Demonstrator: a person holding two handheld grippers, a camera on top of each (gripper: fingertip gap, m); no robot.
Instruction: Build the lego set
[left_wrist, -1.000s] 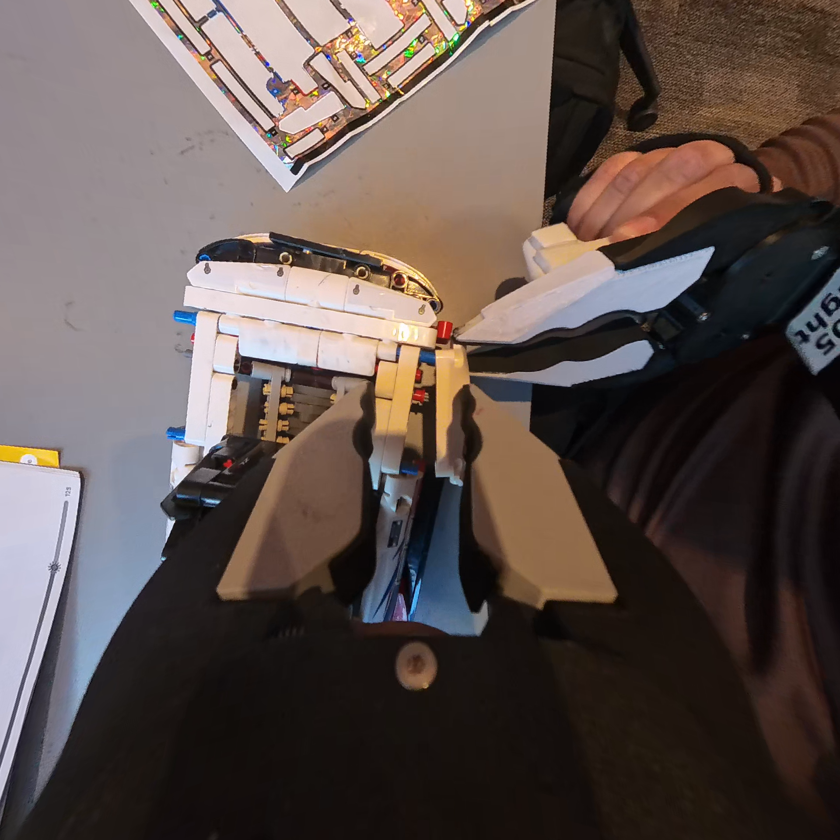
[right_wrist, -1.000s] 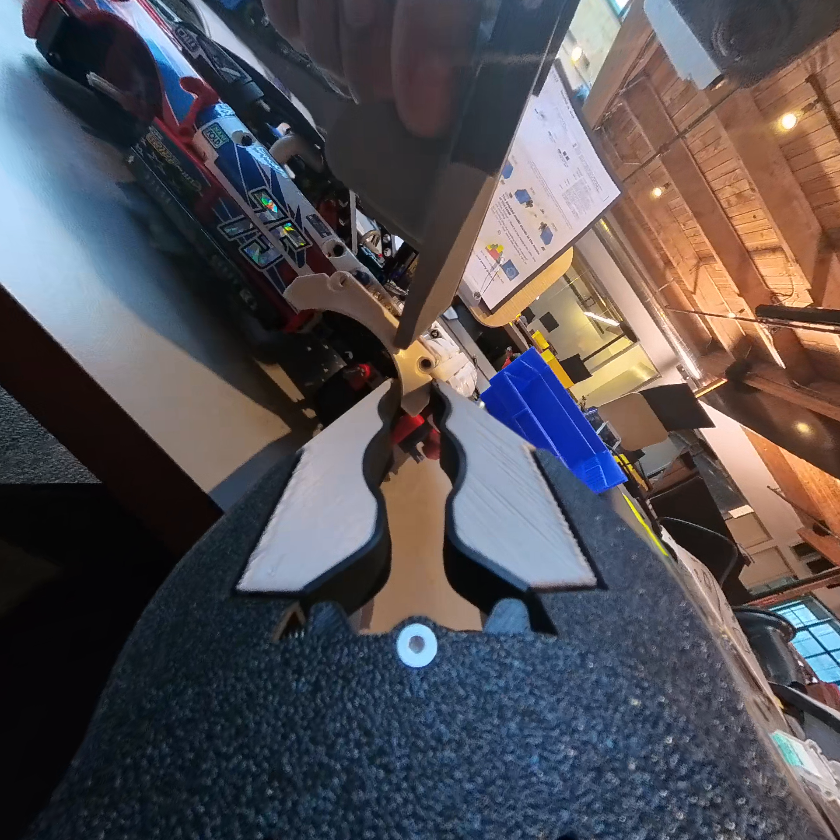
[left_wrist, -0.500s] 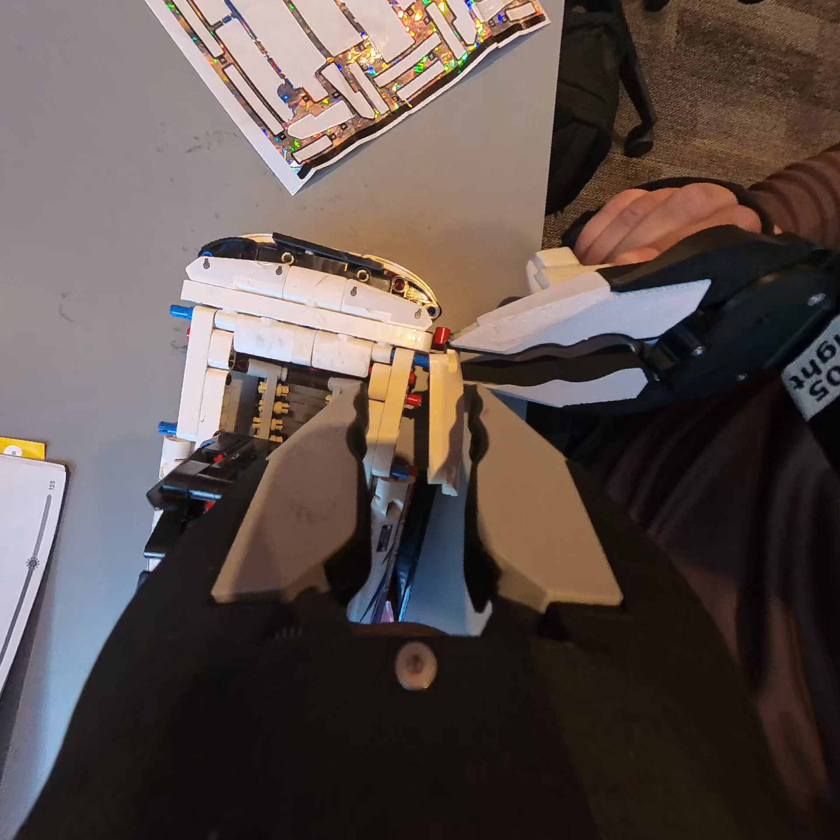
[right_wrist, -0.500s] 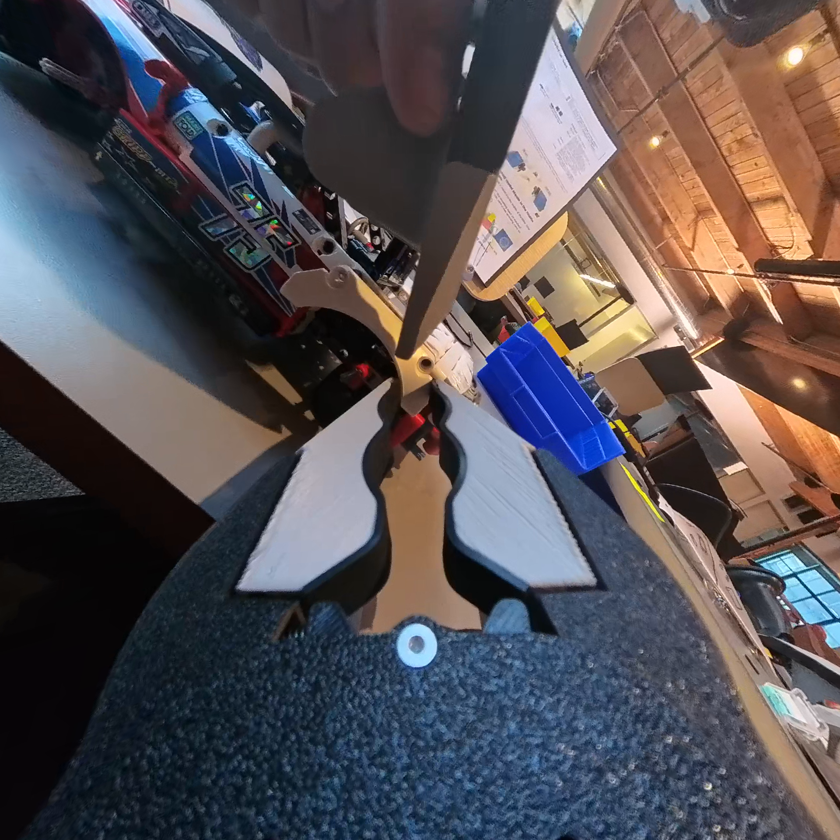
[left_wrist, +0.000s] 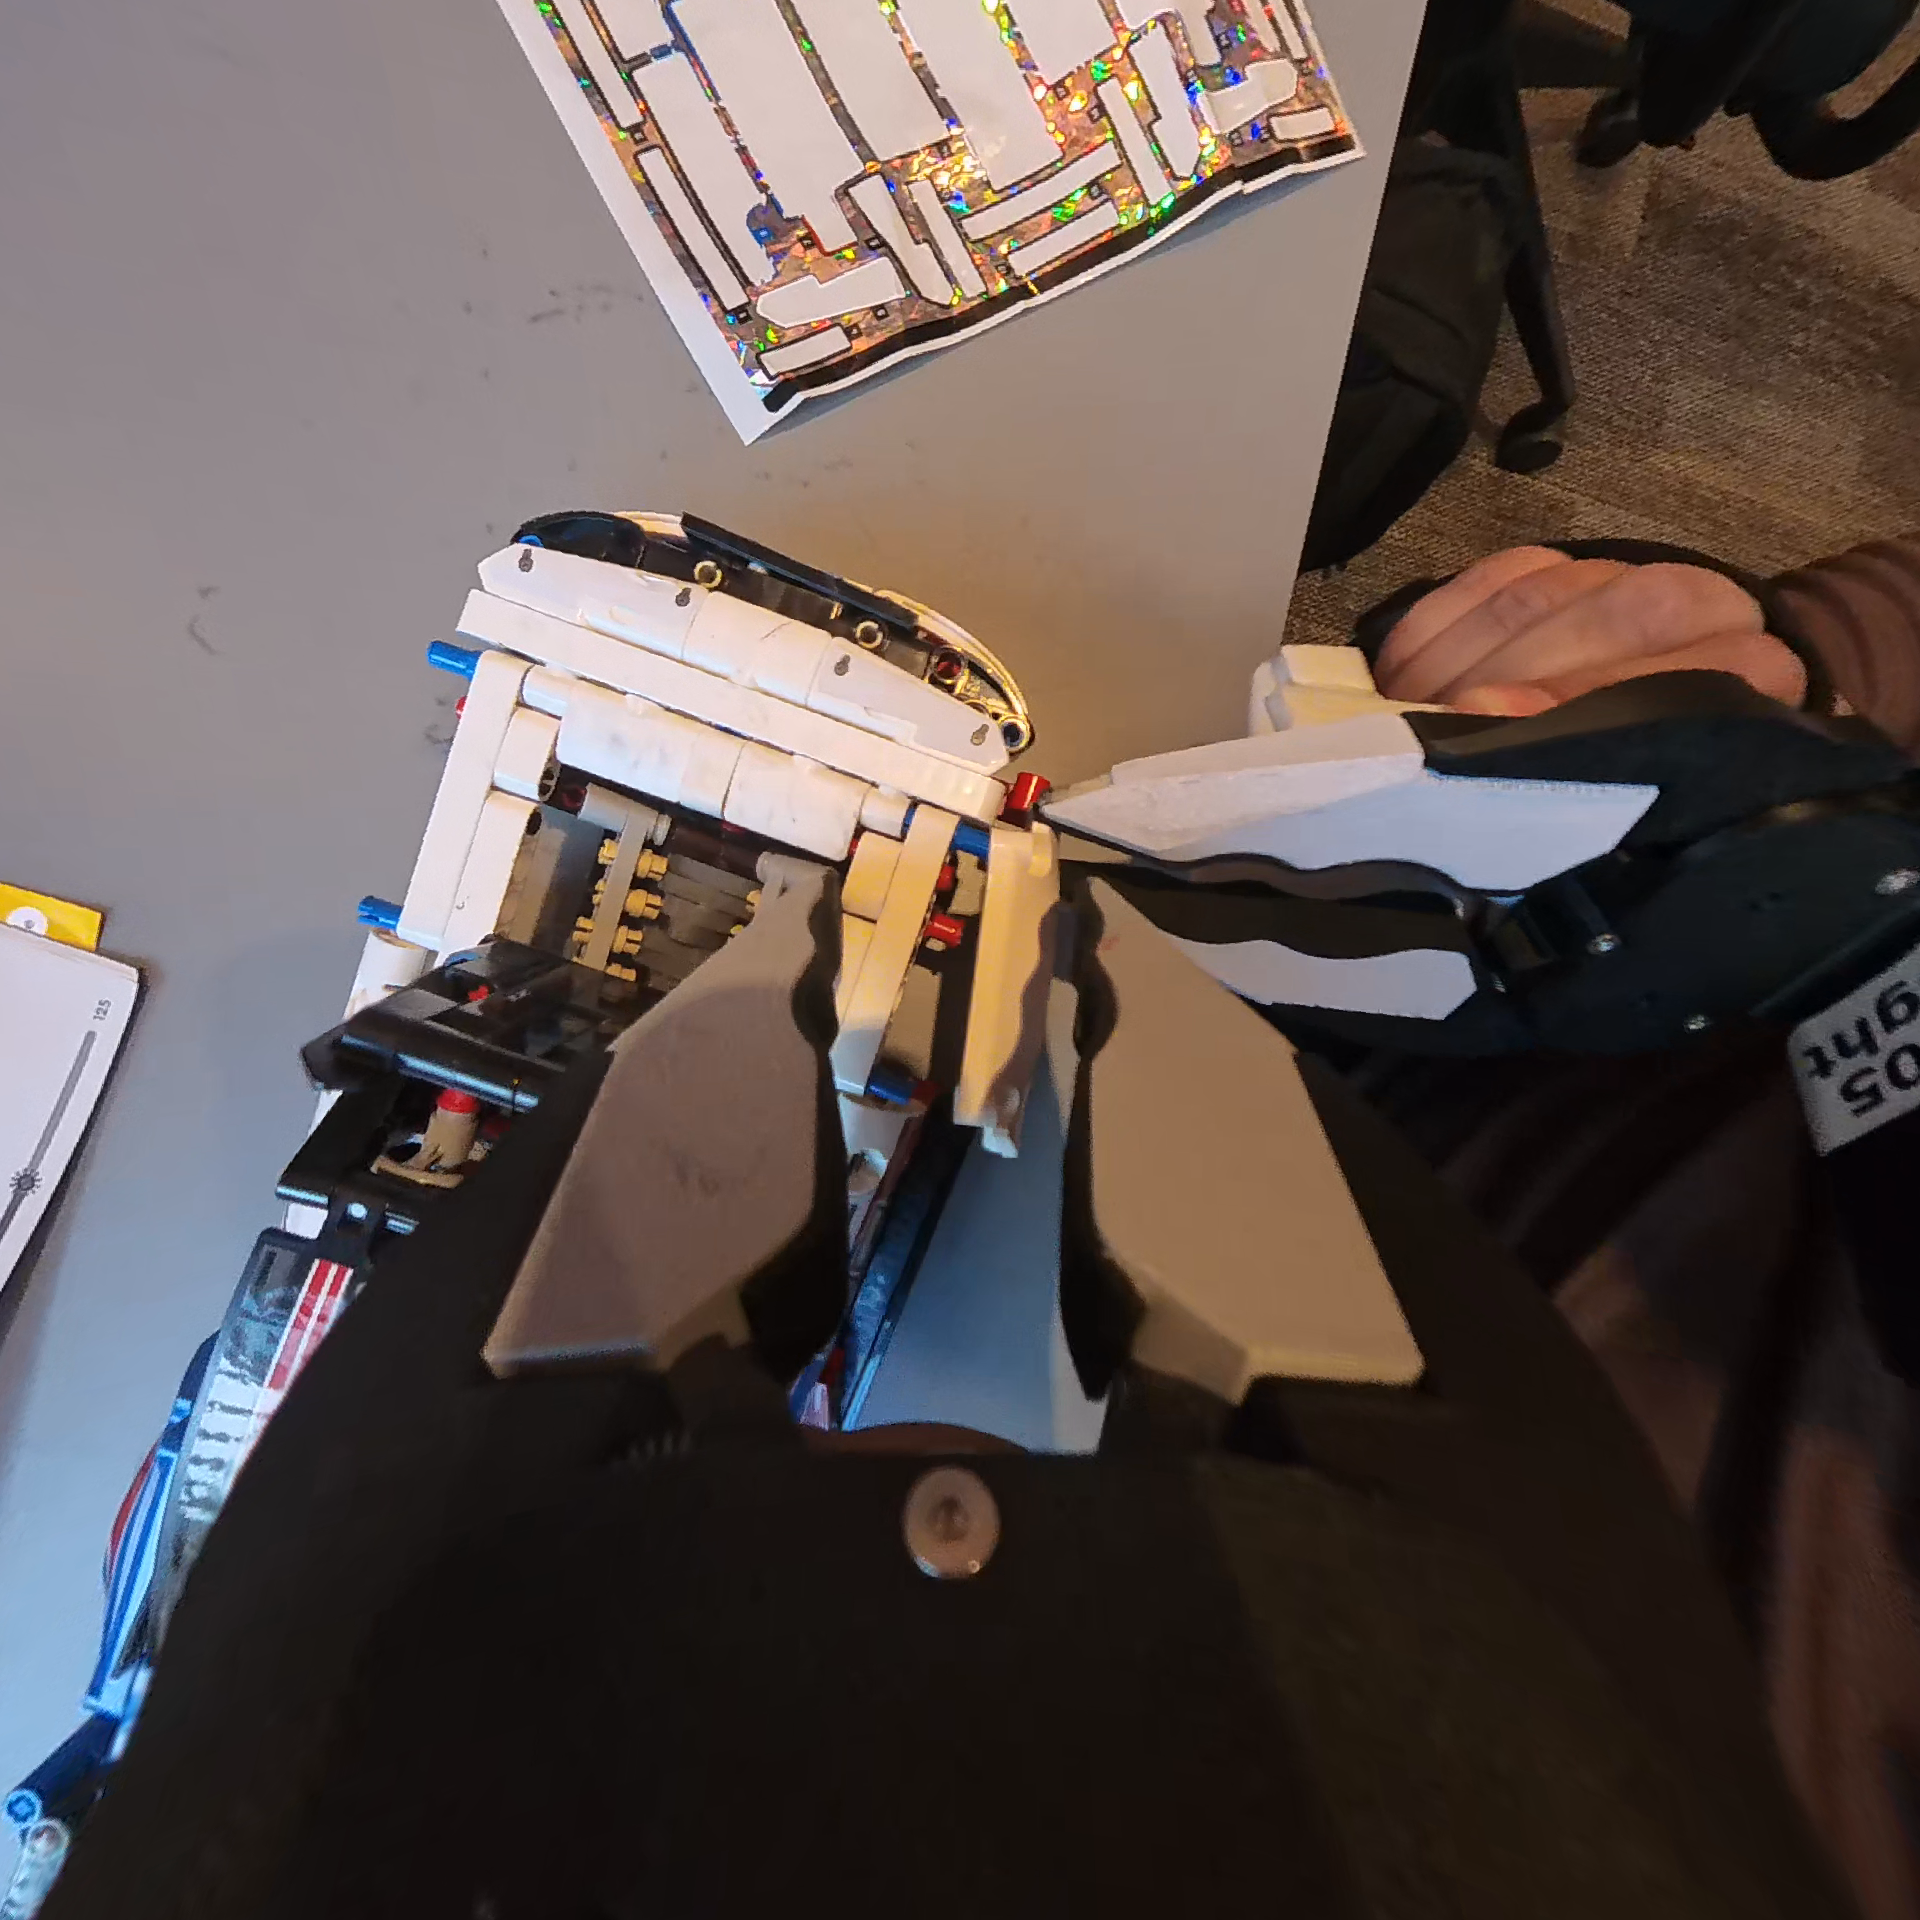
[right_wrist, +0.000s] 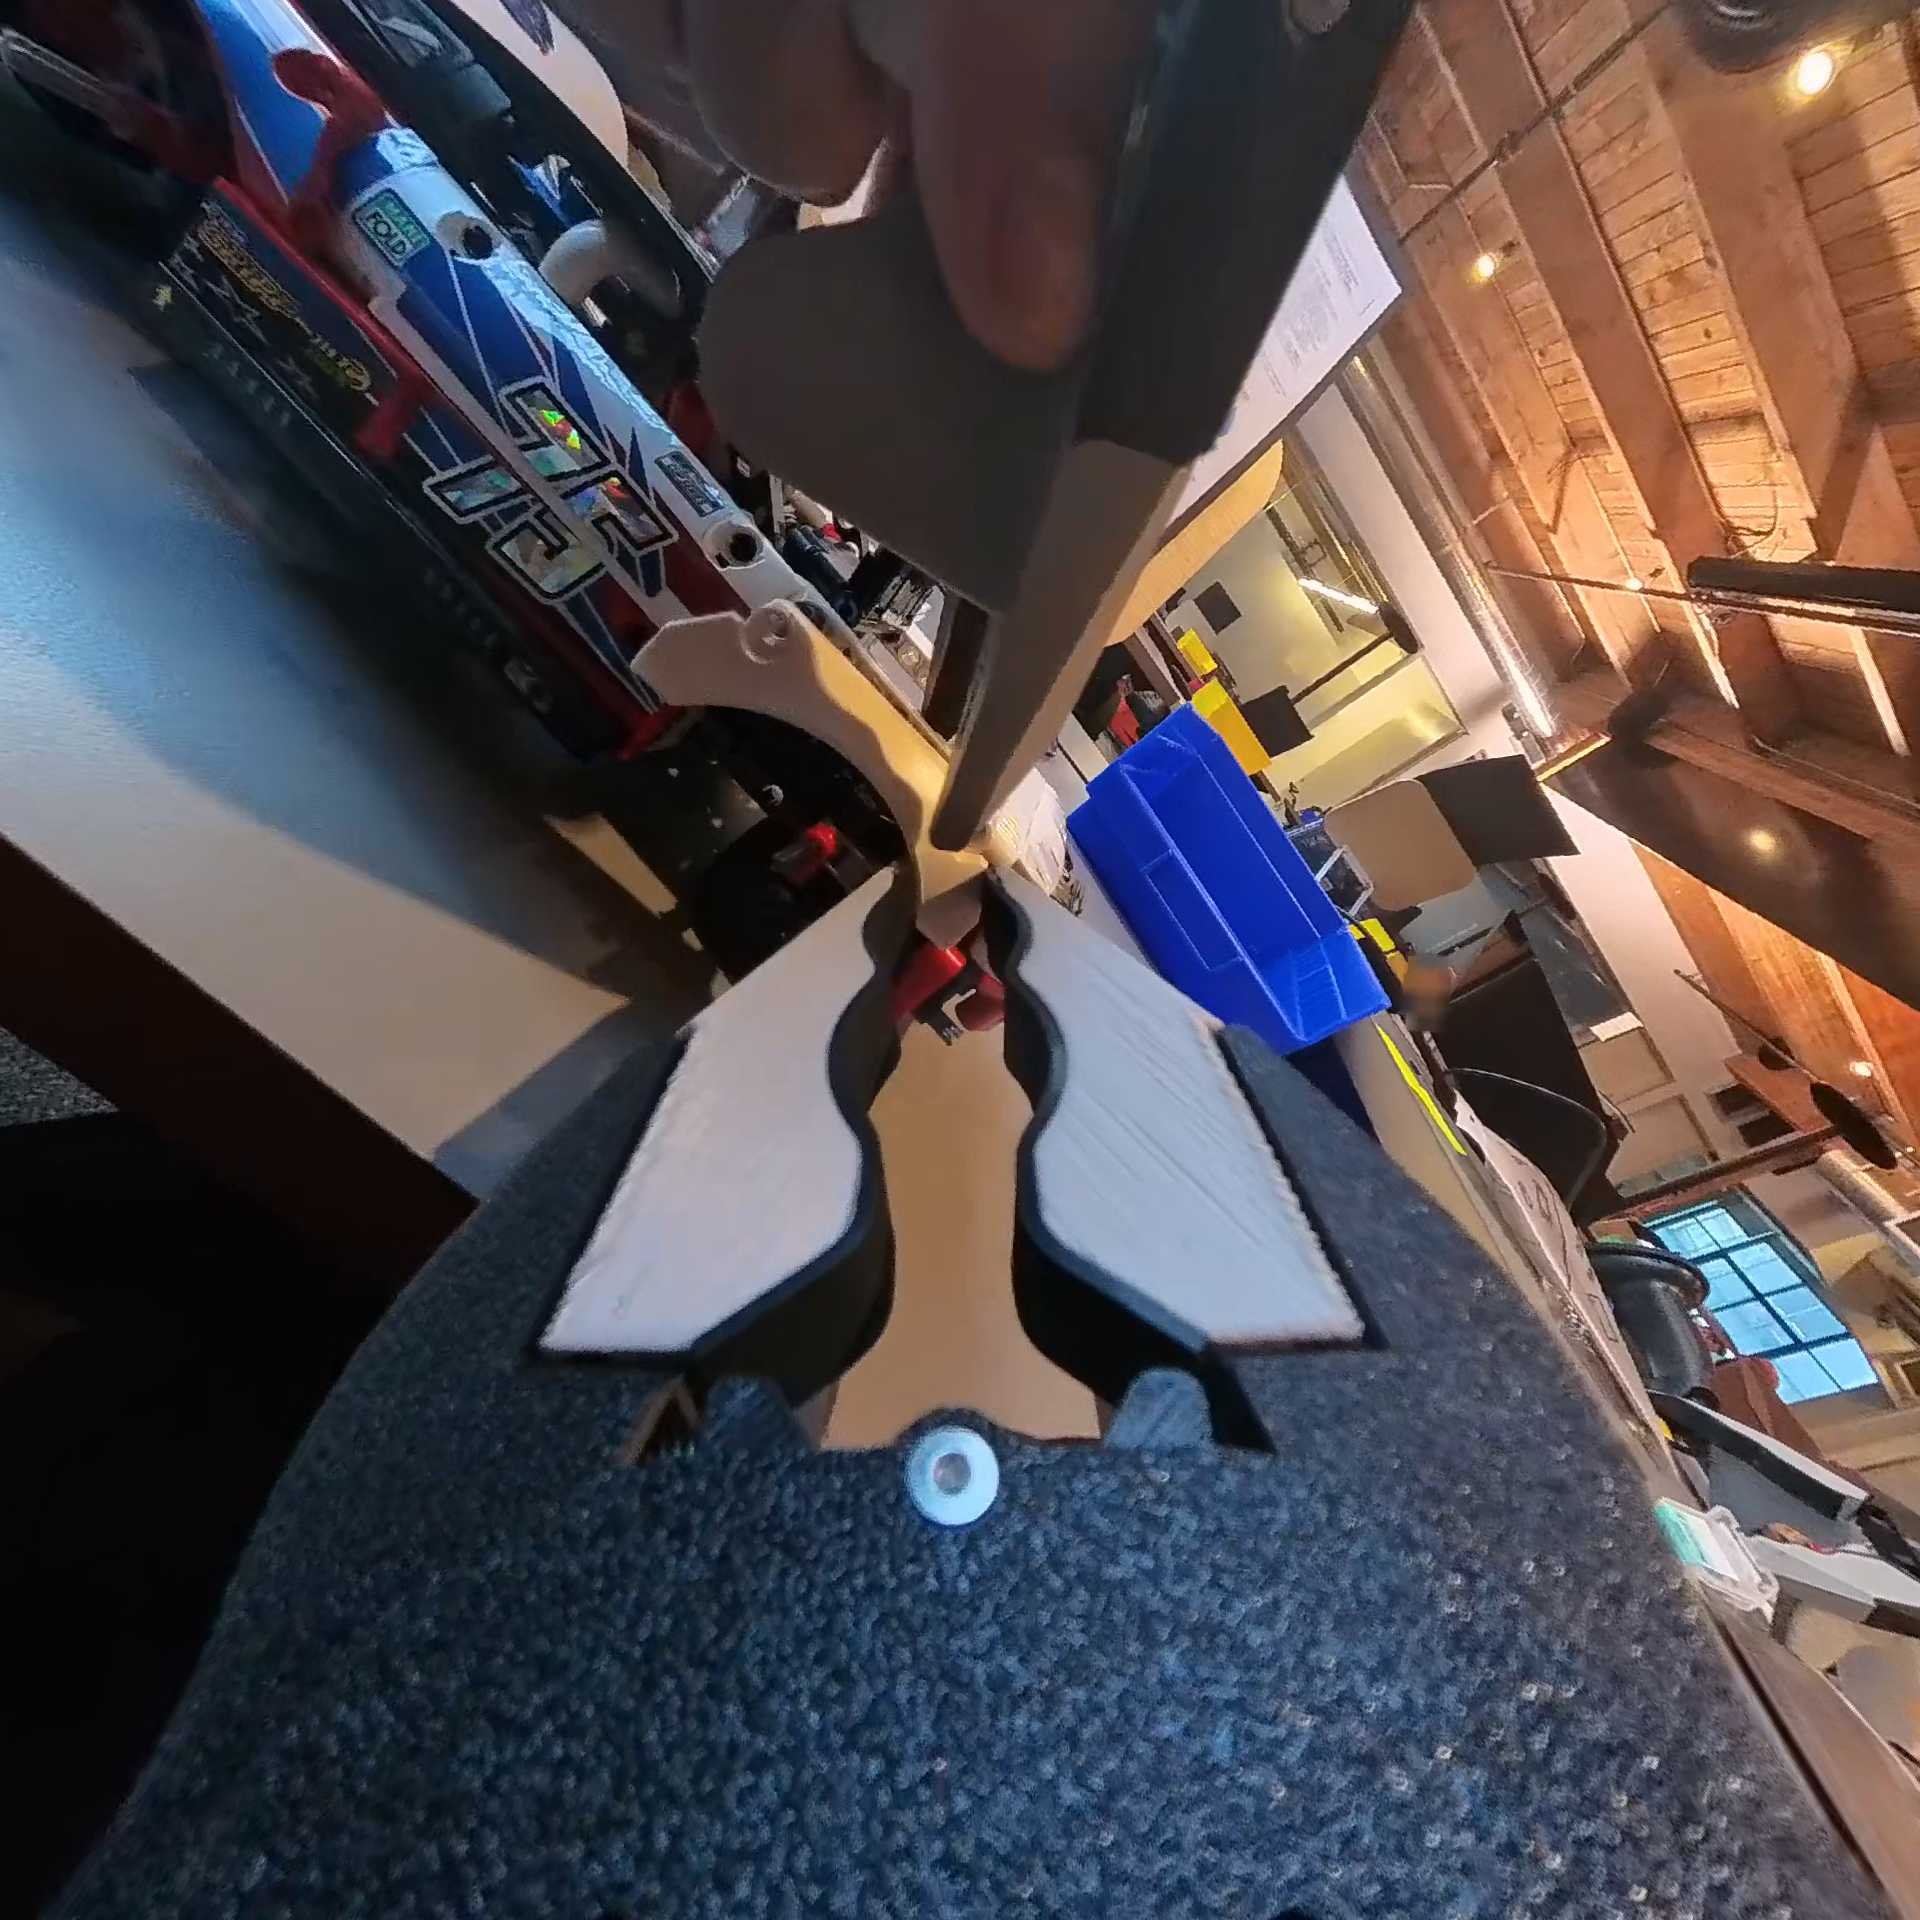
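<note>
Between the grey fingers (left_wrist: 717, 1091) of the left tool (left_wrist: 940, 925), a white-and-black lego car (left_wrist: 665, 790) lies on the grey counter (left_wrist: 260, 364), its white rear frame pointing away from the camera and its blue-and-red sticker-covered flank running back under the tool's body. That tool comes down on the car from above and is clamped on the model's near-side structure, with a curved white panel (left_wrist: 1003, 966) pressed against the inner face of its right-side finger.

From the right of the left tool, the right tool (left_wrist: 1049, 831) reaches in almost level with the counter, a person's hand (left_wrist: 1579, 644) wrapped around its grip just past the counter's edge. Its white fingers (left_wrist: 1299, 790) are drawn nearly together, the tips meeting the white panel's far end beside a red pin (left_wrist: 1027, 798); its own wrist view shows the tips (right_wrist: 940, 883) pinching that panel's end, with red parts just behind.

Beyond the left tool, a holographic sticker sheet (left_wrist: 935, 177) lies well apart from the car. To the tool's left, an instruction booklet (left_wrist: 52, 1081) lies at the counter's edge of view. Past the right tool, a blue bin (right_wrist: 1216, 883) stands farther along the counter.
</note>
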